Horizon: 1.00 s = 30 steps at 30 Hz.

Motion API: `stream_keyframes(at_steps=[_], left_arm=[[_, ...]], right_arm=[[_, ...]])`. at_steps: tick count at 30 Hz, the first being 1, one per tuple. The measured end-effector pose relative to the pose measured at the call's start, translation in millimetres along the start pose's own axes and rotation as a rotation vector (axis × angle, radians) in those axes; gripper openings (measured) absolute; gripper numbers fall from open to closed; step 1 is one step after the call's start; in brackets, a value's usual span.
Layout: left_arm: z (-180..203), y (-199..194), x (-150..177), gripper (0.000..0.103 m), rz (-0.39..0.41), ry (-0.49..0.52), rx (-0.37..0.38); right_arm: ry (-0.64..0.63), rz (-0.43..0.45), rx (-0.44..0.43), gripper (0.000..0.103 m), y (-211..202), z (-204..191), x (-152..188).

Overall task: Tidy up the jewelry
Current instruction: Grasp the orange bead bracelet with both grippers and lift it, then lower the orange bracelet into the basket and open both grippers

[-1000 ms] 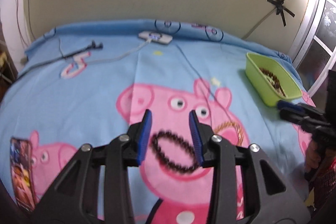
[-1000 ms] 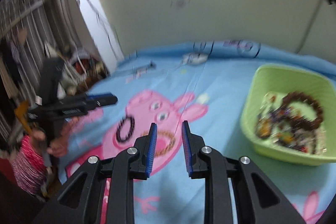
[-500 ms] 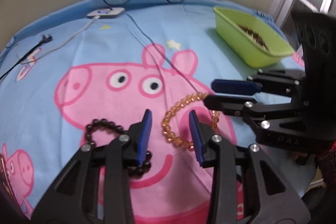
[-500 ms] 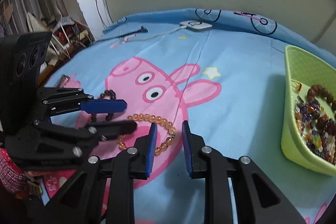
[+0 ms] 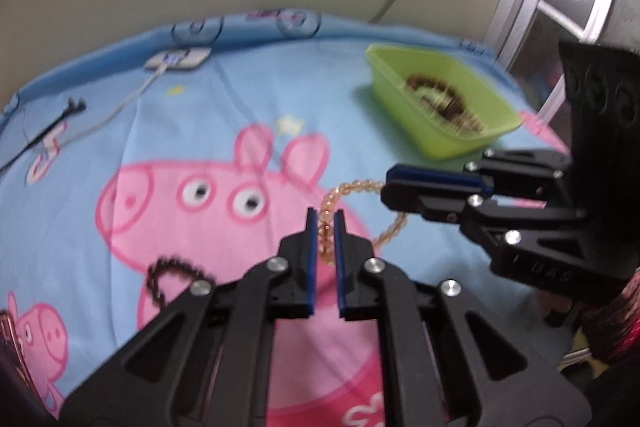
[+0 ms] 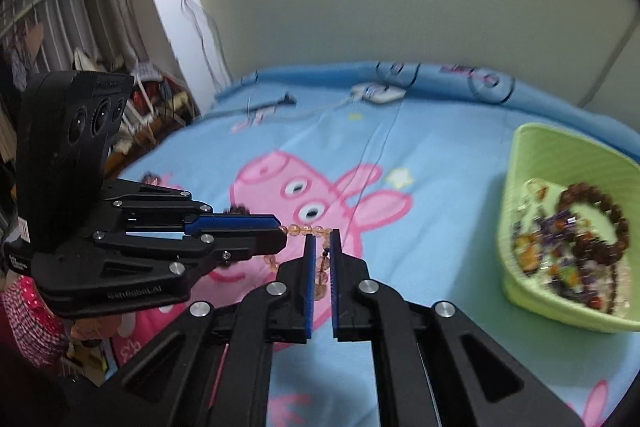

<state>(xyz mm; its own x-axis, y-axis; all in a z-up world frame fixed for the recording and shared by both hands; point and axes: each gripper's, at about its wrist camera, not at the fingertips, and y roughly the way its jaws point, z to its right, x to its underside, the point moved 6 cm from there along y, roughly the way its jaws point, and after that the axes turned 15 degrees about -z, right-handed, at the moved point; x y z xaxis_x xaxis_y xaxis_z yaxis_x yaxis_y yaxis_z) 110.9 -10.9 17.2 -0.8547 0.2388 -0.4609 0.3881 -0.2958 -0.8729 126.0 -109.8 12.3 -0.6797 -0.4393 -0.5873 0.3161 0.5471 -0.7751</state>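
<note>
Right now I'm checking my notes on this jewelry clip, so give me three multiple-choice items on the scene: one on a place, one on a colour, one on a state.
1. Where is the dark bead bracelet?
A. in the basket
B. on the bedsheet, left of the left gripper's fingers
C. in the right gripper

2. What colour is the basket?
A. lime green
B. red
C. white

3. How is the amber bead bracelet held?
A. lying free
B. by one gripper
C. by both grippers

Answers:
1 B: the dark bead bracelet lies on the bedsheet beside the left gripper.
2 A: the basket is lime green.
3 C: the left gripper and the right gripper each close on a part of the amber bead bracelet.
</note>
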Motion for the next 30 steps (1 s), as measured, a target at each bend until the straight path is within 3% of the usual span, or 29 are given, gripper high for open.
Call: stream_keyframes(at_steps=[5,11,17,21,23,24,30], left_arm=[[26.4,-11.0,-38.6,0.007,0.033,0.03,0.048],[76.6,-4.9,-100.0,0.007,0.072,0.093,0.099],[110.5,40.2,-146.1,0.007,0.025,0.127,0.058],[108.8,61.9,-164.5,0.007,0.013,0.094,0.027],[102.6,72.2,-171.5,0.02,0.0,0.07,-0.003],[97.7,75.5,-173.2,0.021,-0.021,0.049,-0.018],[73.0,32.7,-156.0,0.021,0.067,-0.008,0.039]], right_arm=[[0.061,0.111,0.012,0.0,-42.2,27.4,-7.9],[0.193,0.241,0.075,0.0,-91.3,91.6,-8.9],[0.3,0.212,0.121,0.0,-87.8,146.9,-5.0],[0.334,0.172,0.122,0.0,-71.5,166.8,-12.1],[0.366,0.171,0.121,0.0,-63.0,176.5,-16.7],[0.391,0.178,0.143,0.0,-62.9,182.3,-17.1],[0.416,0.265,0.105,0.0,-88.9,174.0,0.2]])
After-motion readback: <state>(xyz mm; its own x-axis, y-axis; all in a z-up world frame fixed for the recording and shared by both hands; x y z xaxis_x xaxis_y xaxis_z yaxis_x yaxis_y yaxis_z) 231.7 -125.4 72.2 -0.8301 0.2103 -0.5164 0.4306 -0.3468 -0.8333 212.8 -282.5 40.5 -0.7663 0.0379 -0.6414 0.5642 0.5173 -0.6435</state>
